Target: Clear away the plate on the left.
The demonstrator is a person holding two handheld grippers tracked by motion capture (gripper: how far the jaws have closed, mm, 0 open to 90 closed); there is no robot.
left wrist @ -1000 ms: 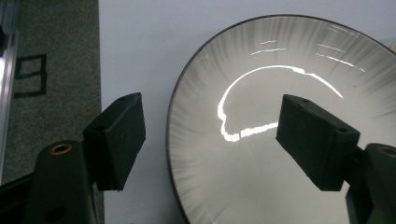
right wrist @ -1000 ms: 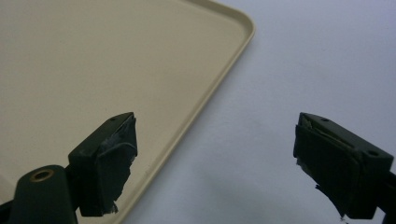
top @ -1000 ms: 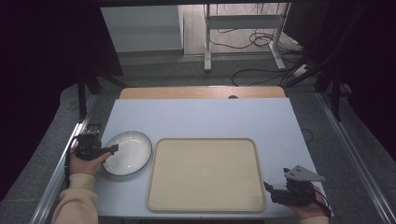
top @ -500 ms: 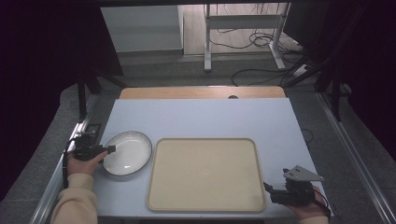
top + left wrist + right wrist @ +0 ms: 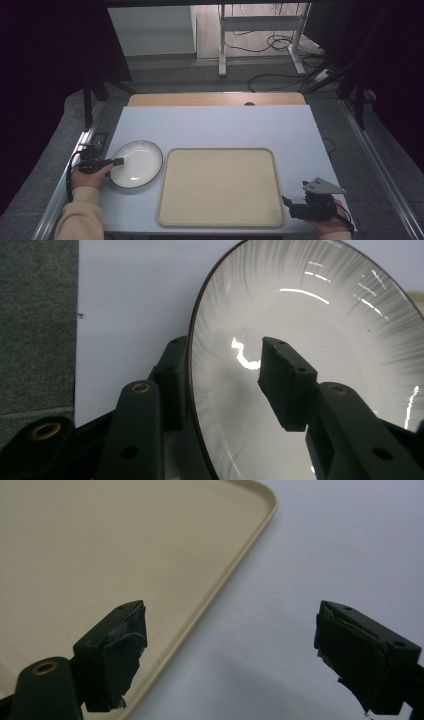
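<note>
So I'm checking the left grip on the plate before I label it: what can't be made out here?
- Left gripper view: the jaws have just been closing astride the plate rim; pad contact is unclear, since the rim hides the outer pad's face.
- Same view: the plate's right and lower parts are cut off by the frame.
- High view: the left gripper is too small to show the gap.
- High view: the tray front edge is partly hidden by the right gripper.

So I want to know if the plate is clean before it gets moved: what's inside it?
The plate holds no food, just glare; one of the left gripper fingers hovers inside it, covering a patch.
</note>
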